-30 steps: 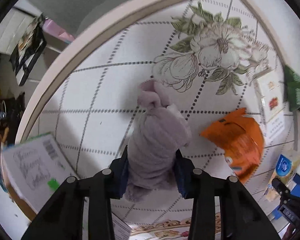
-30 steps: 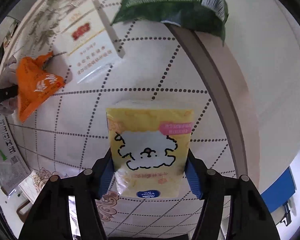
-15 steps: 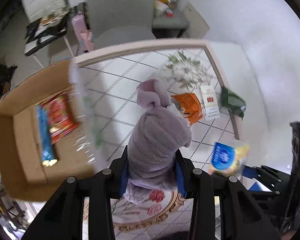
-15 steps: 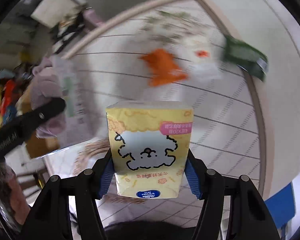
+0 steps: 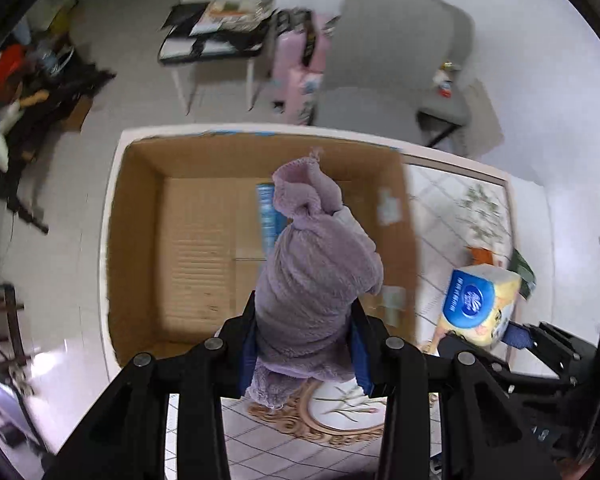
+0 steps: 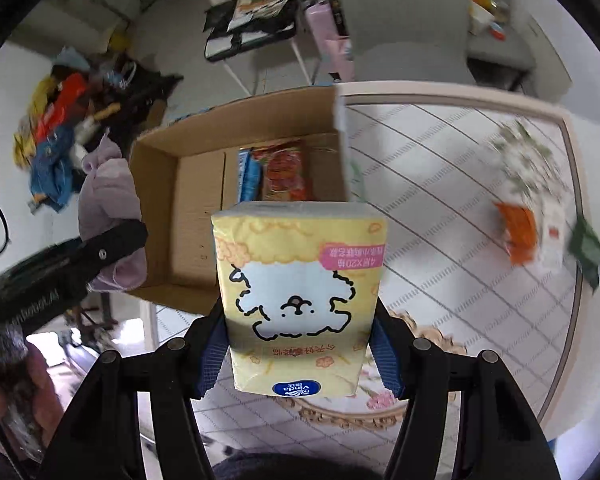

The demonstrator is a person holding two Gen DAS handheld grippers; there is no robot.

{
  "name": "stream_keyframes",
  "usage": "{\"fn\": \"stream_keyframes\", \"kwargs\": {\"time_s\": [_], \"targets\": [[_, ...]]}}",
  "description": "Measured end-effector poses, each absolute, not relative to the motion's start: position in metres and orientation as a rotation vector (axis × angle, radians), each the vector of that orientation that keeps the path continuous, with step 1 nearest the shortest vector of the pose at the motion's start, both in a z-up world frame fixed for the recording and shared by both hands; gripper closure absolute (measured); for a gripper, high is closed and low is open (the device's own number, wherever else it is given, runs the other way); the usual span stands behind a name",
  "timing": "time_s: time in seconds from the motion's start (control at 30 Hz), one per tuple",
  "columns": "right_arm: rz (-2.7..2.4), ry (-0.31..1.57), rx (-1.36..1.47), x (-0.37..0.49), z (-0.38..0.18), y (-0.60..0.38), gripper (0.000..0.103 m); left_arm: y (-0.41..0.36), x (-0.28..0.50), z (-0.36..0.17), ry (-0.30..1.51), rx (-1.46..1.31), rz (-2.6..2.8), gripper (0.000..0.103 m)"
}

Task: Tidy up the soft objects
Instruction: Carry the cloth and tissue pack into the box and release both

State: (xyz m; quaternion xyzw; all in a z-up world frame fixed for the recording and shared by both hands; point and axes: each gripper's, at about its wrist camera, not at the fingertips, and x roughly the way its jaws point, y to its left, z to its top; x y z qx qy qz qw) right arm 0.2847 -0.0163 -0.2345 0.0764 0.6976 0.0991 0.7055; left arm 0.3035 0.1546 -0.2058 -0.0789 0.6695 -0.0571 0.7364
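Observation:
My left gripper (image 5: pixel 304 348) is shut on a rolled lilac fleece cloth (image 5: pixel 312 264) and holds it in the air over the near part of an open cardboard box (image 5: pixel 140 240). My right gripper (image 6: pixel 300 352) is shut on a yellow tissue pack (image 6: pixel 300 292) with a cartoon dog, held above the table near the box (image 6: pixel 160 184). The tissue pack also shows in the left wrist view (image 5: pixel 480 300), and the cloth in the right wrist view (image 6: pixel 108 208).
The box holds a red snack packet (image 6: pixel 284 172) and a blue packet (image 6: pixel 246 176). On the tiled tablecloth (image 6: pixel 440 200) to the right lie an orange bag (image 6: pixel 520 232), a white carton (image 6: pixel 552 232) and a green bag (image 6: pixel 588 256). Chairs and clutter stand on the floor behind.
Both grippers have lifted off the table with their loads and swung left toward the cardboard box. The left gripper now hangs over the box.

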Motion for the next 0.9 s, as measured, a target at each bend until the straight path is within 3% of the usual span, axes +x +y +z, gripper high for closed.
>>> {"fn": "stream_keyframes", "kwargs": {"time_s": [0.4, 0.77, 0.83, 0.9], "targets": [[0.104, 1.744, 0.018, 0.324, -0.343, 0.045, 0.038, 0.201, 0.392, -0.318, 1.660, -0.167, -0.058, 0.067], [0.068, 1.830, 0.024, 0.328, -0.388, 0.045, 0.036, 0.196, 0.421, -0.364, 1.772, -0.129, -0.052, 0.064], [0.070, 1.825, 0.025, 0.331, -0.385, 0.047, 0.023, 0.197, 0.421, -0.366, 1.781, -0.144, -0.047, 0.062], [0.082, 1.820, 0.031, 0.334, -0.380, 0.048, 0.017, 0.197, 0.422, -0.365, 1.784, -0.142, -0.046, 0.061]]}}
